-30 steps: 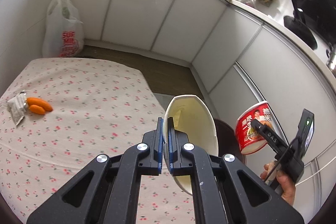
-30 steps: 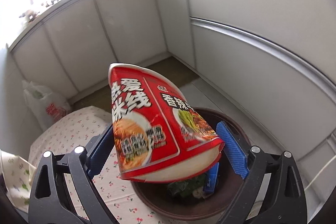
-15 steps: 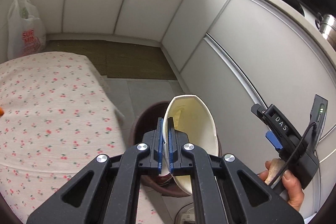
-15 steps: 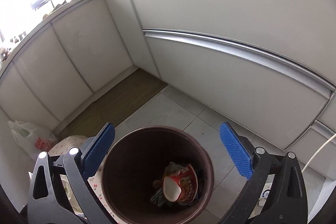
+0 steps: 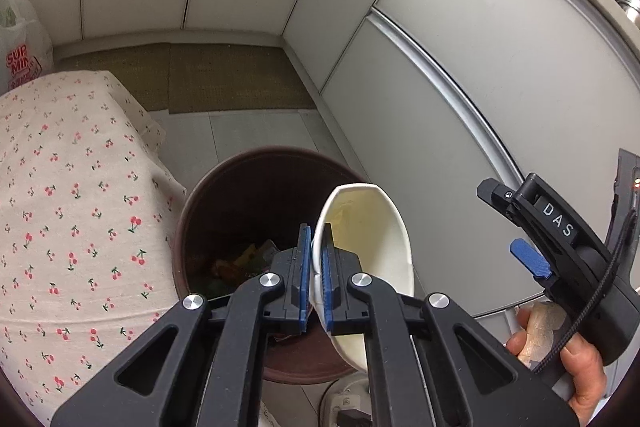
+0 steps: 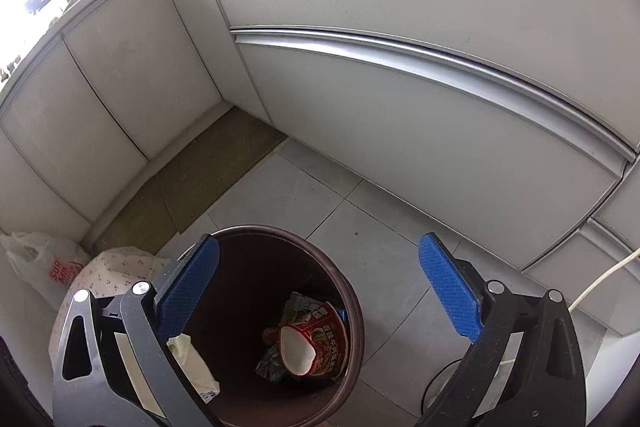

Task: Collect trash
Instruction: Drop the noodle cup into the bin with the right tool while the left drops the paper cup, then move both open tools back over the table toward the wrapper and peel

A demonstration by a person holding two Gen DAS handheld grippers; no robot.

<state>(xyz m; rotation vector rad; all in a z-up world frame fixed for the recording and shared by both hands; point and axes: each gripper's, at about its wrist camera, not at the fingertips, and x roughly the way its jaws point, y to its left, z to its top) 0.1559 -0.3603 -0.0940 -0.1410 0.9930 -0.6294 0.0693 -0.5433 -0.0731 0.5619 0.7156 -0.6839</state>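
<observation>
- The left gripper is seen with its jaws squeezed nearly together on the wall of a white paper bowl. The bowl is held on its side, with its open mouth turned up and away.
- A moment ago this bowl was held over the cherry cloth. Now it has been carried across, and the brown trash bin is seen just past the jaws and below them. The bowl is not yet let go.
- Some trash is seen deep in the bin, ahead of the left jaws.
- The right gripper is seen with its jaws spread wide, and nothing is held between them. They have just been opened a little more.
- A second ago the red noodle cup was held between those jaws. Now it is lying on its side at the bottom of the bin, below the gap between the jaws.
- So one piece of trash is judged to be collected. The white bowl is likely next, once the left jaws are opened over the bin.
</observation>
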